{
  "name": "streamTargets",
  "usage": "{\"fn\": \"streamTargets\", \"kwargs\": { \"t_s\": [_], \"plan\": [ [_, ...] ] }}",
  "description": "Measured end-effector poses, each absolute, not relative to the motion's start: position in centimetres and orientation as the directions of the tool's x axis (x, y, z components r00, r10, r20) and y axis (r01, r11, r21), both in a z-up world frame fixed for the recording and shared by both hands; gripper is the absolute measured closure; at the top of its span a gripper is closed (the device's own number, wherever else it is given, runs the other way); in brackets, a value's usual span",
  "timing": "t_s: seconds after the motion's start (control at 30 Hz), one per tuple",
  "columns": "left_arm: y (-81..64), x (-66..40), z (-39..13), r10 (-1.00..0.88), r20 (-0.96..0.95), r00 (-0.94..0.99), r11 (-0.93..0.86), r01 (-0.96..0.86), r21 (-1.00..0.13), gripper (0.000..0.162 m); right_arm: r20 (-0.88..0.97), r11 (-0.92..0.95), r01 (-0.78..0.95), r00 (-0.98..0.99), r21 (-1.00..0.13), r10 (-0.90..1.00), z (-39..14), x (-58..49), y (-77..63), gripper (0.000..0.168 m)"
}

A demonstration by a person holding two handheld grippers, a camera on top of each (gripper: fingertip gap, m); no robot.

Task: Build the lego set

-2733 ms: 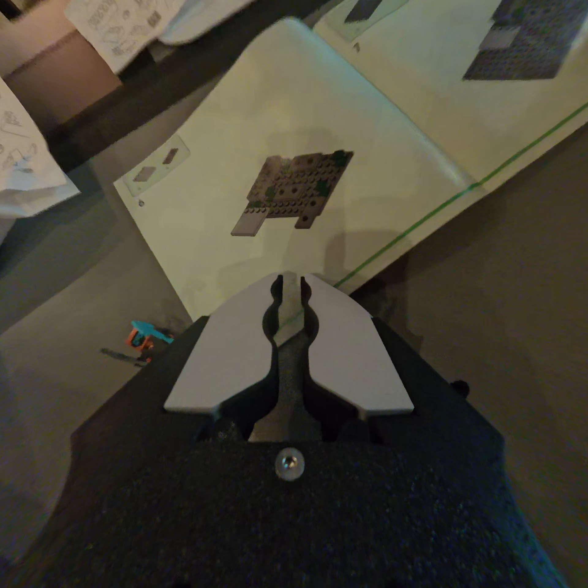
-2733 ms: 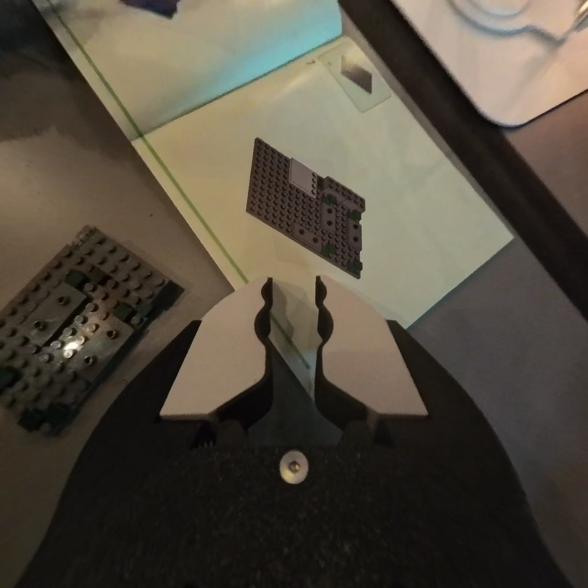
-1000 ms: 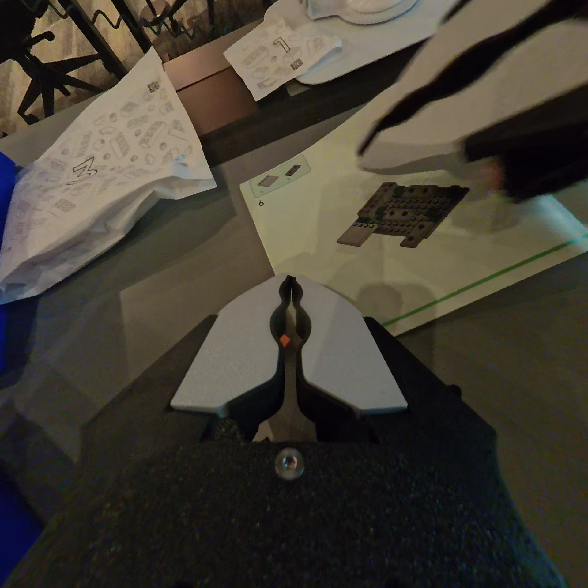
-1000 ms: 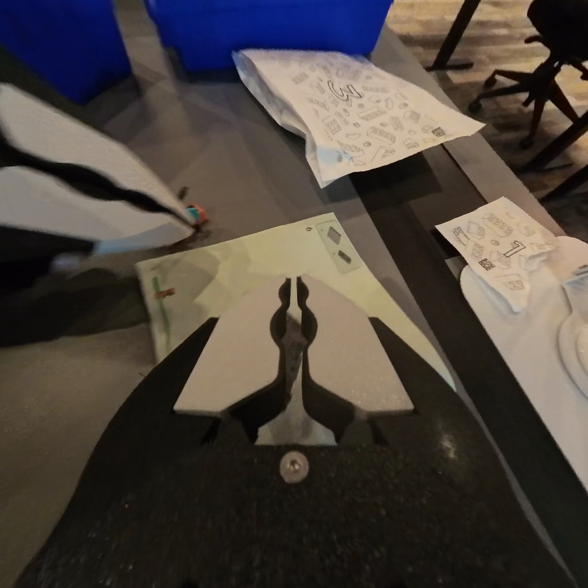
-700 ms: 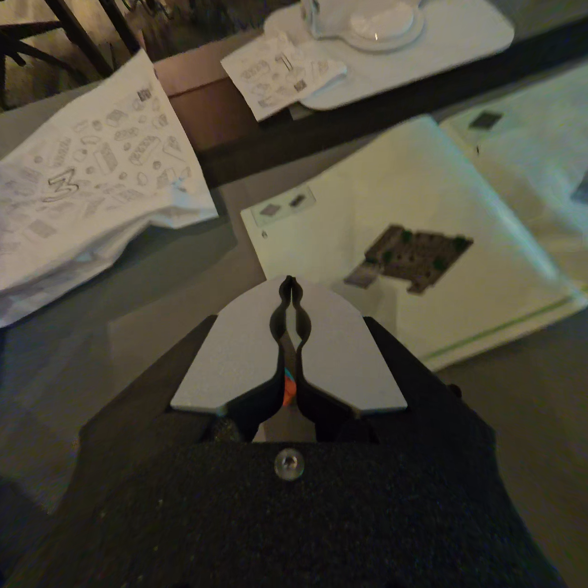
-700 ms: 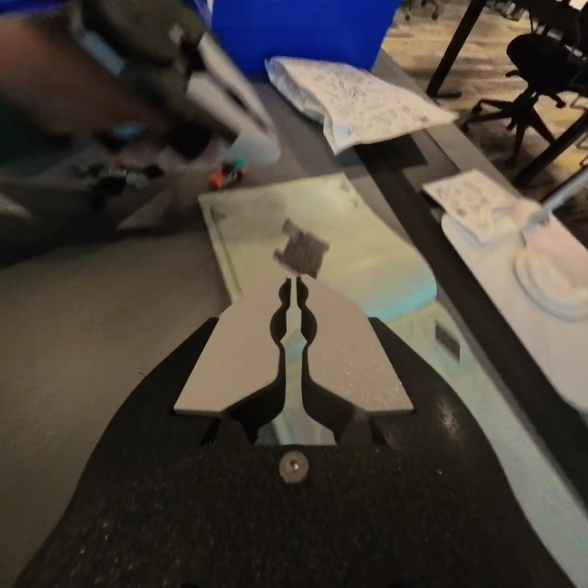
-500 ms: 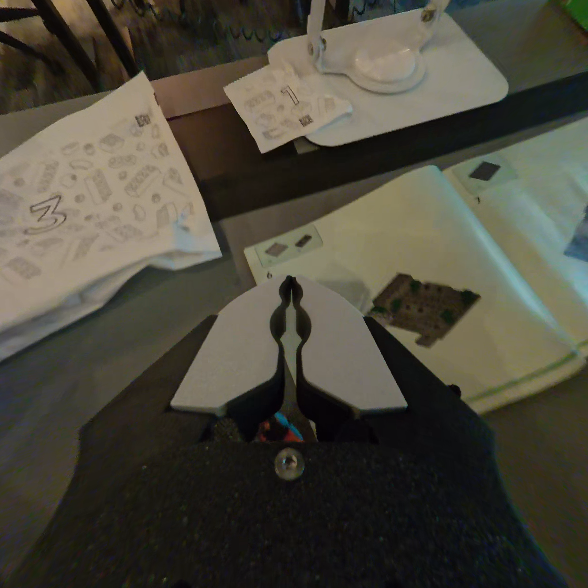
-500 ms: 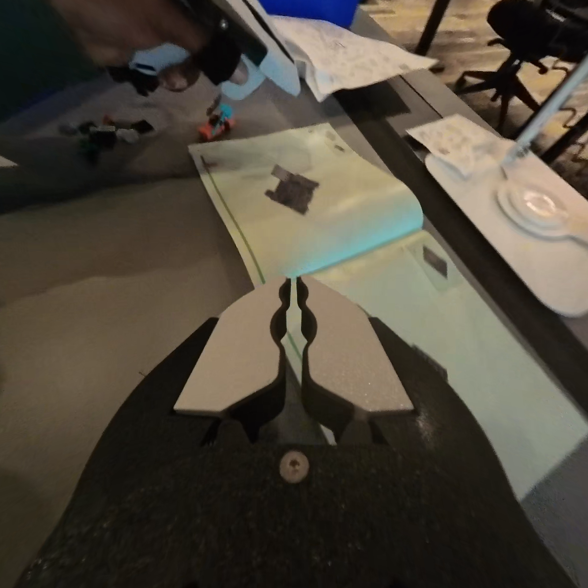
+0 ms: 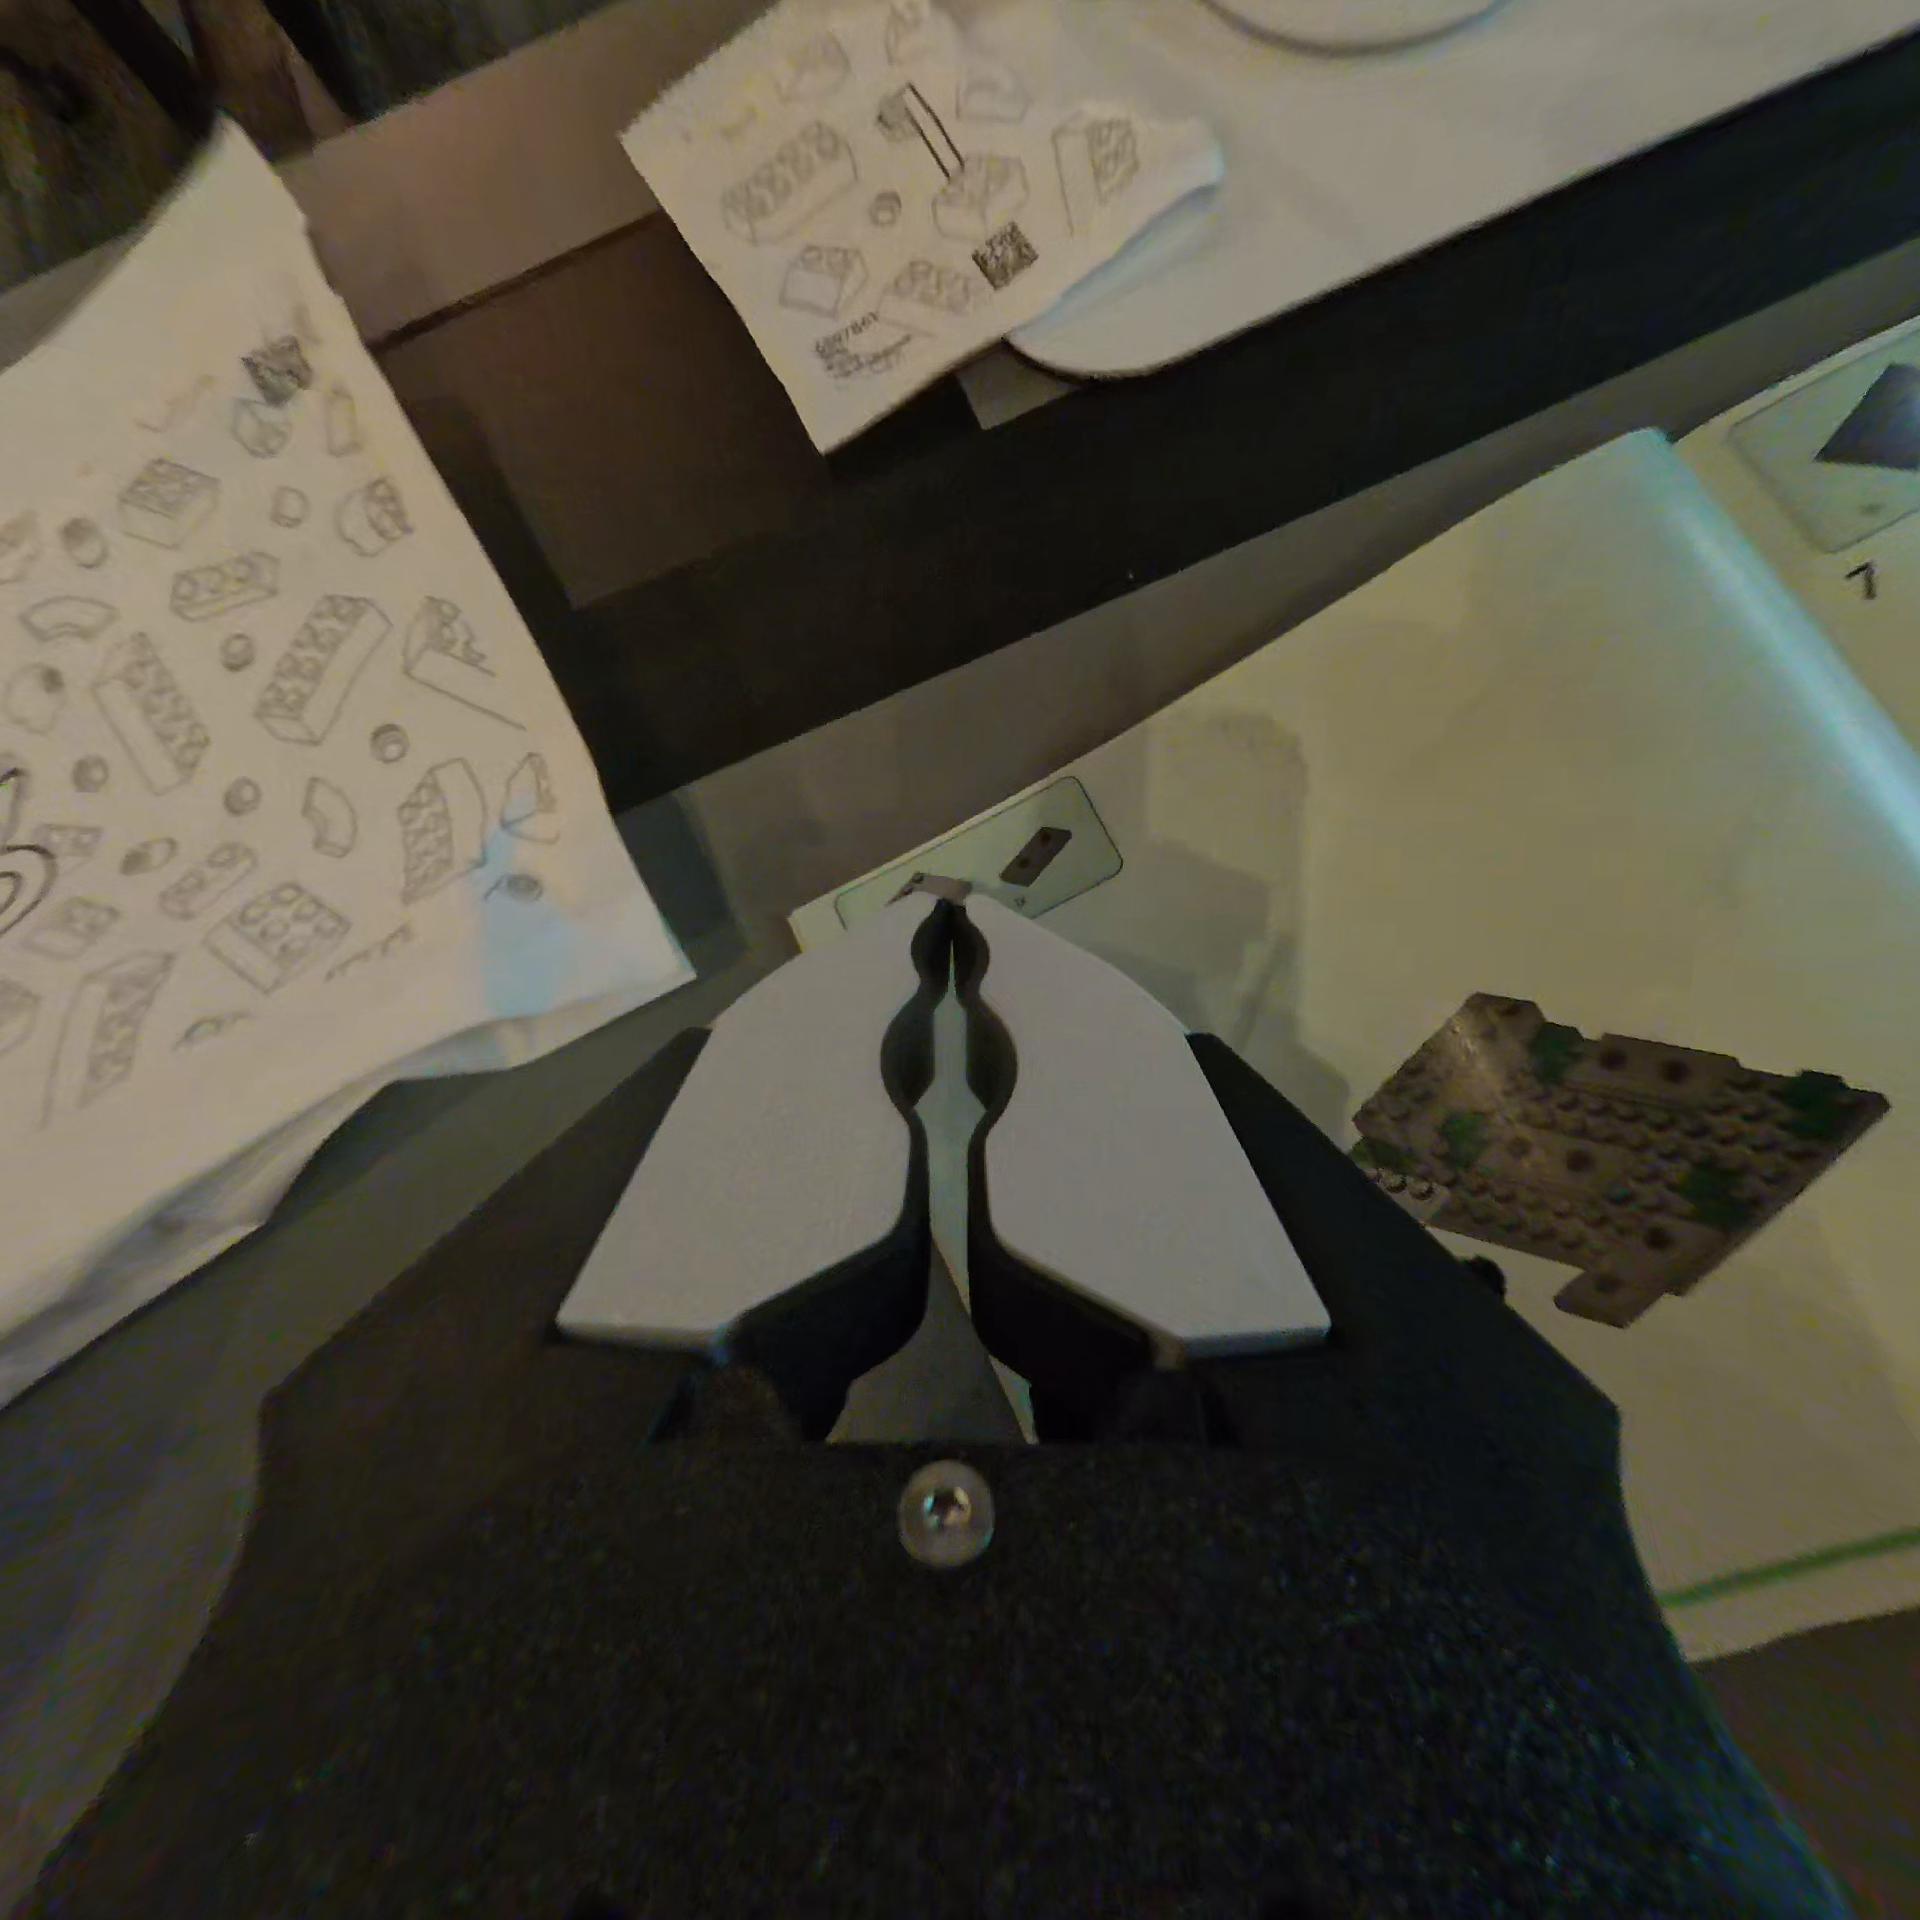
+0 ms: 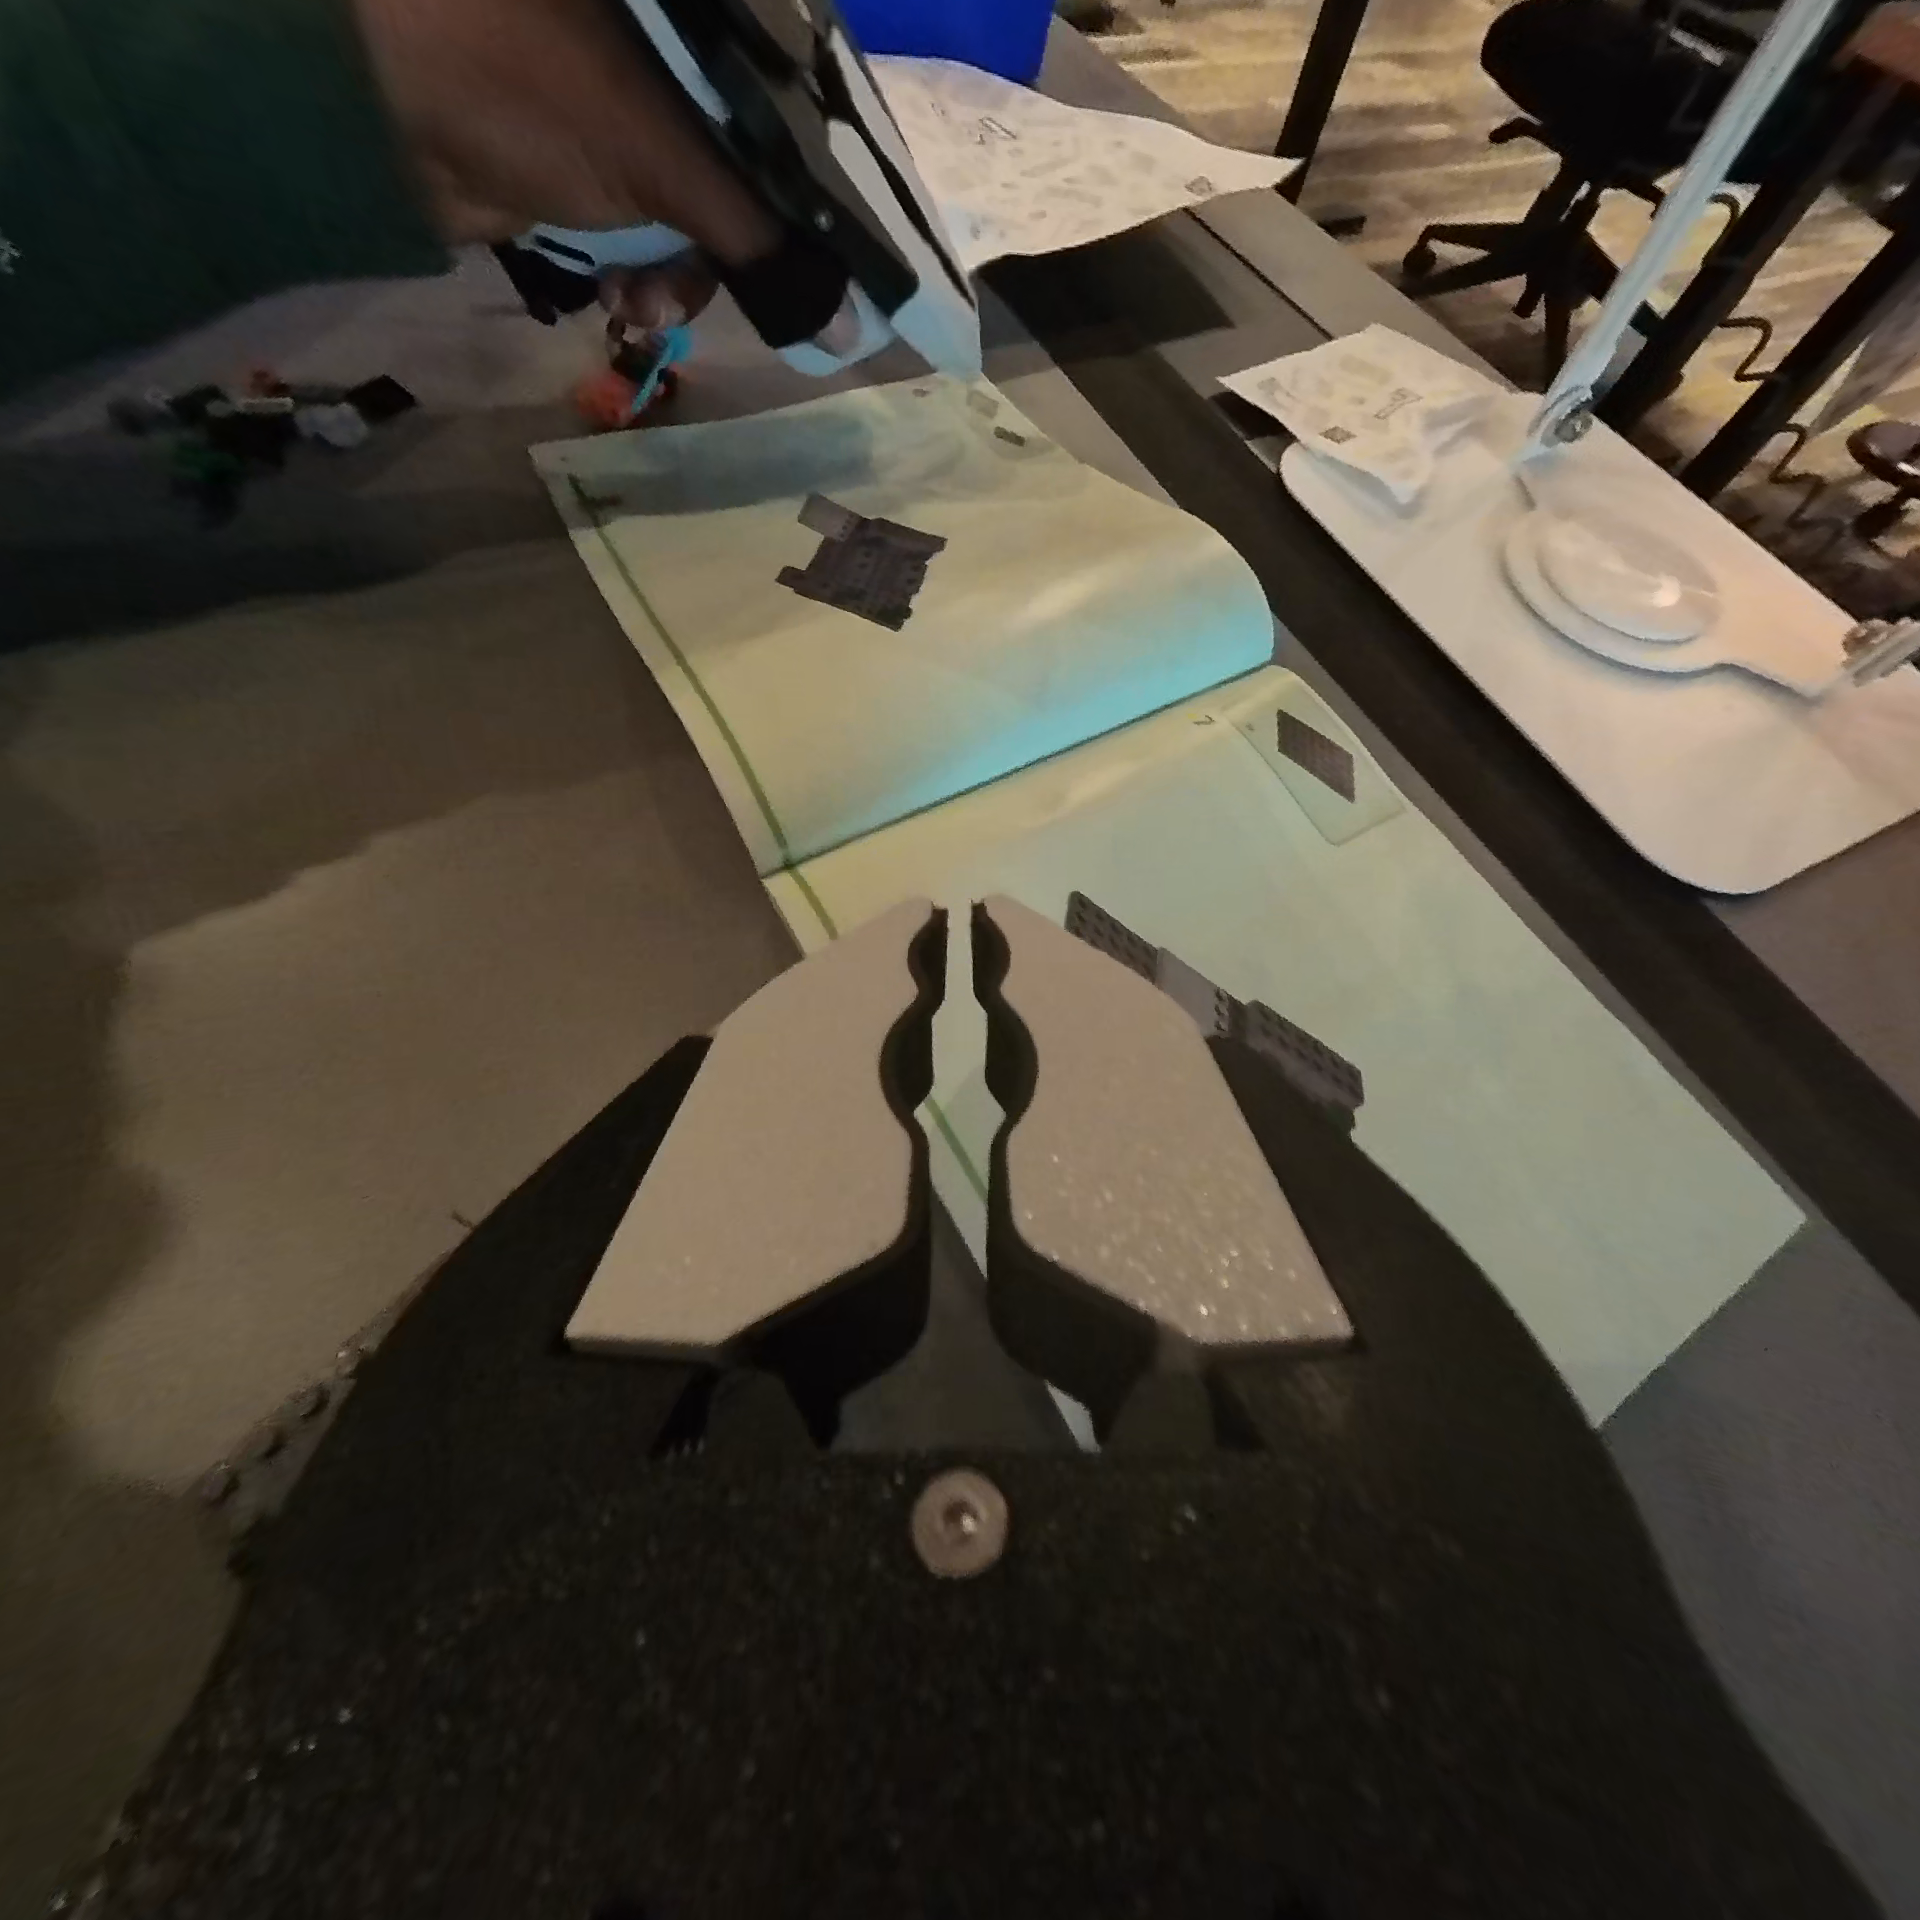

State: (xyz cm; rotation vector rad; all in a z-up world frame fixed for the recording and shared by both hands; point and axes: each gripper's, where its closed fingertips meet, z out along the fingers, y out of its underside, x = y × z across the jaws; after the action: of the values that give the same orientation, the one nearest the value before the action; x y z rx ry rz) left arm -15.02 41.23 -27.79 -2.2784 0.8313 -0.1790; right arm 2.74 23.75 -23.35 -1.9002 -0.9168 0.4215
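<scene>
The open instruction booklet lies on the dark table and also shows in the right wrist view. My left gripper is shut, with its tips at the parts box in the left page's far corner. From the right wrist view it is held by a hand and its tips touch that corner. I cannot tell whether it pinches the page. My right gripper hangs over the right page with only a thin gap between its fingers and nothing in it. Loose lego pieces and a small orange and blue build lie left of the booklet.
A large white parts bag lies left of the booklet. A small white bag rests on the edge of a white lamp base across a dark gap. A blue bin and office chairs stand beyond the table. Spacing between my two grippers at the tips: around 25 cm.
My left gripper has come down and forward to the booklet's far corner. My right gripper has drawn back from the left page to above the right page.
</scene>
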Motion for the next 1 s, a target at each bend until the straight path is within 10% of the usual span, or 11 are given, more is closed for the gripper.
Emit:
{"fn": "streamTargets", "kwargs": {
  "t_s": [1.0],
  "plan": [
    [41.3, -14.9, -27.4, -0.606, -0.174, 0.776, -0.553, -0.569, -0.609, 0.162, 0.084, -0.274, 0.42, 0.66, -0.865, 0.747, -23.4, 3.1, 23.6, 0.164]
  ]
}}
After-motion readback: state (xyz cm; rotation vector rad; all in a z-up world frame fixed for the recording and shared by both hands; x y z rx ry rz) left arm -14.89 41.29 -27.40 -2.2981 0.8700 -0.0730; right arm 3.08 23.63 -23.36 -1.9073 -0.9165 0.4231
